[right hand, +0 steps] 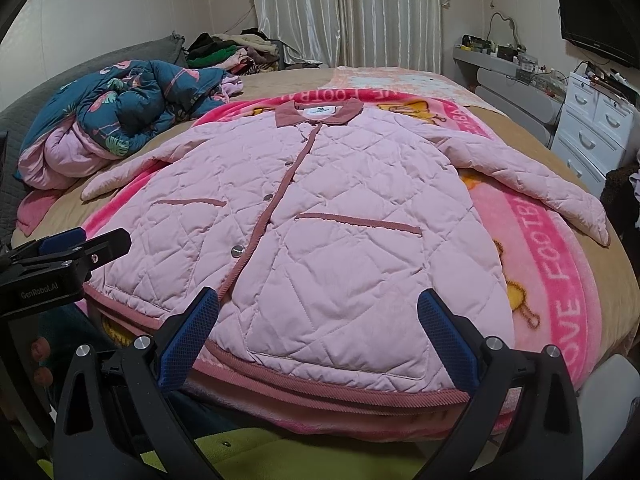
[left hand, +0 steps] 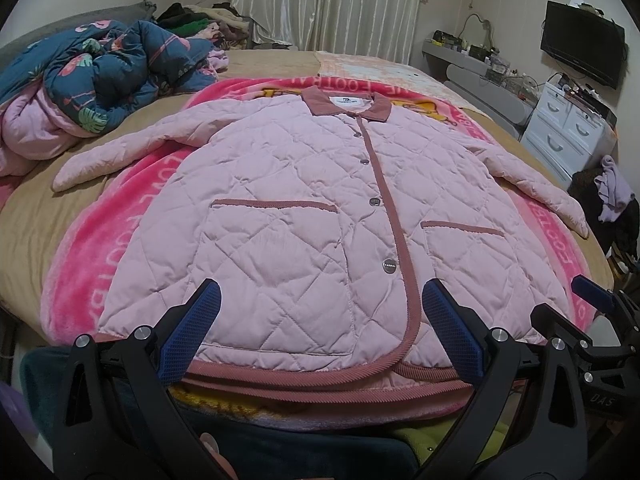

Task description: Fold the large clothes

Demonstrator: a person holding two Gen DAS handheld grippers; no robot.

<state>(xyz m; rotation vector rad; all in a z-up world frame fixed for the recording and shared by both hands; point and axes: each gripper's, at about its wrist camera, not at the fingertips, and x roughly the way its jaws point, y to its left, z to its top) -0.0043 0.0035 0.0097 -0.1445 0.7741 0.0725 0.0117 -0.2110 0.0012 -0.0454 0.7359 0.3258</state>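
A pink quilted jacket [left hand: 304, 208] lies flat and buttoned, front up, on a pink blanket on the bed, collar at the far end, both sleeves spread out to the sides. It also shows in the right wrist view [right hand: 340, 240]. My left gripper [left hand: 320, 300] is open and empty, hovering at the jacket's near hem over its left half. My right gripper [right hand: 318, 308] is open and empty at the hem over the right half. The right gripper also shows at the right edge of the left wrist view [left hand: 592, 300].
A pink blanket [left hand: 100, 248] with white lettering covers a tan bed [left hand: 32, 216]. A blue flamingo duvet [left hand: 100, 72] is heaped at the far left. Piled clothes [left hand: 200, 24] sit behind it. White drawers [left hand: 568, 128] and a TV [left hand: 580, 44] stand at the right.
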